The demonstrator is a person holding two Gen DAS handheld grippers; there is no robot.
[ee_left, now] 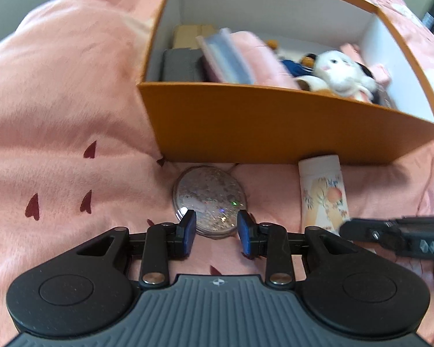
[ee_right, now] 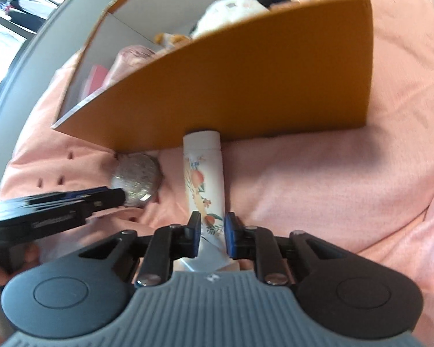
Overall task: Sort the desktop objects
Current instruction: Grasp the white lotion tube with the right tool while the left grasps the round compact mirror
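A round glittery compact (ee_left: pixel 208 199) lies on the pink blanket right in front of the orange box (ee_left: pixel 260 121). My left gripper (ee_left: pixel 216 225) points down over its near edge, jaws a little apart on either side of it, pads not pressing. To the right lies a white tube with a peach print (ee_right: pixel 202 173), its cap end against the box wall. My right gripper (ee_right: pixel 212 231) is shut on the tube's near end, with both blue pads against its sides. The left gripper (ee_right: pixel 121 198) reaches in from the left in the right wrist view, its tip at the compact (ee_right: pixel 136 179).
The orange box (ee_right: pixel 246 86) stands open at the top and holds a white plush toy (ee_left: pixel 341 72), folded pink cloth, a grey case and a plastic sleeve. The pink blanket (ee_left: pixel 58 115) with dark red hearts covers the surface. A hand shows at the lower left of the right wrist view.
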